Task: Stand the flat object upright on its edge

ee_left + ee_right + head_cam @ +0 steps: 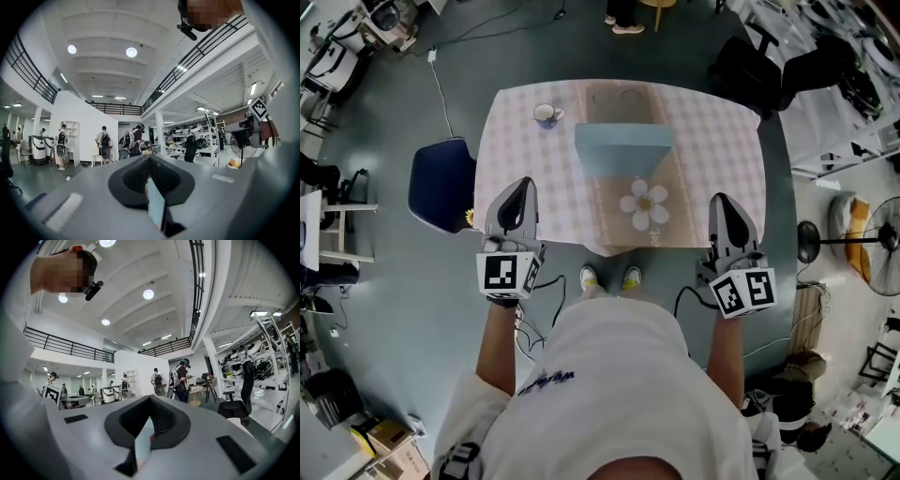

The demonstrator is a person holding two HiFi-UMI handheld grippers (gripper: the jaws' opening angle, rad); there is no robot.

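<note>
A pale blue flat board [623, 150] is on the checked tablecloth [712, 141] at the table's middle, at the far end of a brown mat with a white daisy [645, 204]; it looks to stand on its edge. My left gripper [523, 186] hovers over the table's front left edge and is shut on nothing. My right gripper [720, 200] hovers at the front right edge, also shut and empty. Both are well apart from the board. In the left gripper view the left gripper [150, 161] points level into the hall, as does the right gripper [151, 401] in its own view.
A cup [547, 114] stands at the table's far left. A dark blue chair [441, 183] is left of the table, and a standing fan [862, 239] is to the right. Cables trail on the floor. Several people with backpacks [104, 143] stand far off in the hall.
</note>
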